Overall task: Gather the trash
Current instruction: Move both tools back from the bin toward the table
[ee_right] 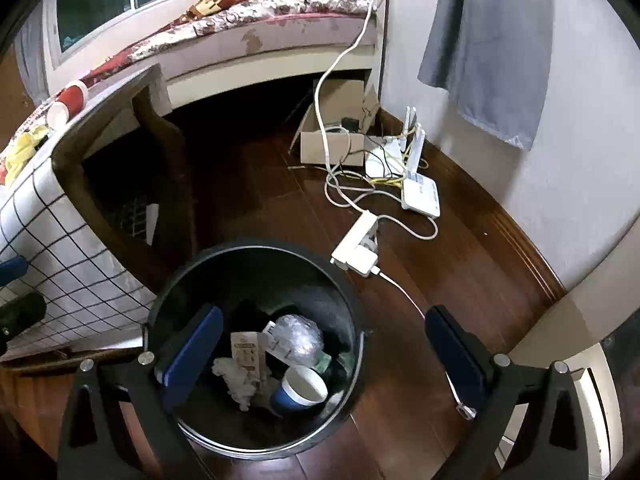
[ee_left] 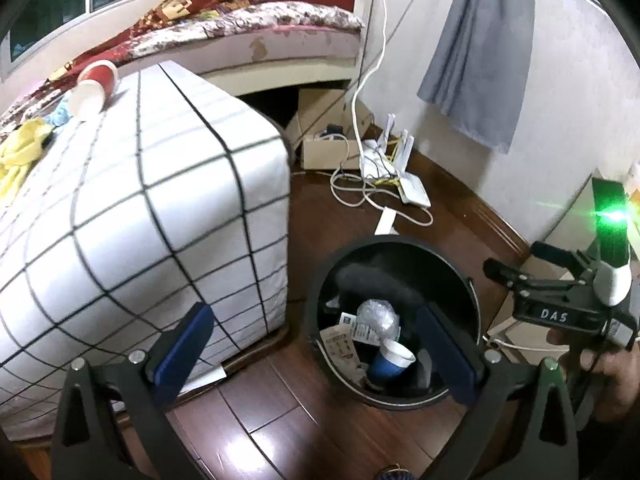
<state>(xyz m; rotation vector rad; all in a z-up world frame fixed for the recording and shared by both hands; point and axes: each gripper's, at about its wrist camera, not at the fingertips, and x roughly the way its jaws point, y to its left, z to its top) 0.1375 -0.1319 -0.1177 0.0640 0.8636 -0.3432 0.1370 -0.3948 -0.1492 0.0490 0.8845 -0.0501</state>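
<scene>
Hovering above the black bin (ee_right: 256, 264), we hold both claws spread and empty: right gripper (ee_right: 320, 344), left gripper (ee_left: 316, 344).

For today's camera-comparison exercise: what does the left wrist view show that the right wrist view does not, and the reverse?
Only the left wrist view shows the right gripper, held in a hand, with a green light. Only the right wrist view shows crumpled tissue in the bin and the dark gap under the table. Both show the black bin, blue cup, red cup and checked tablecloth.
</scene>
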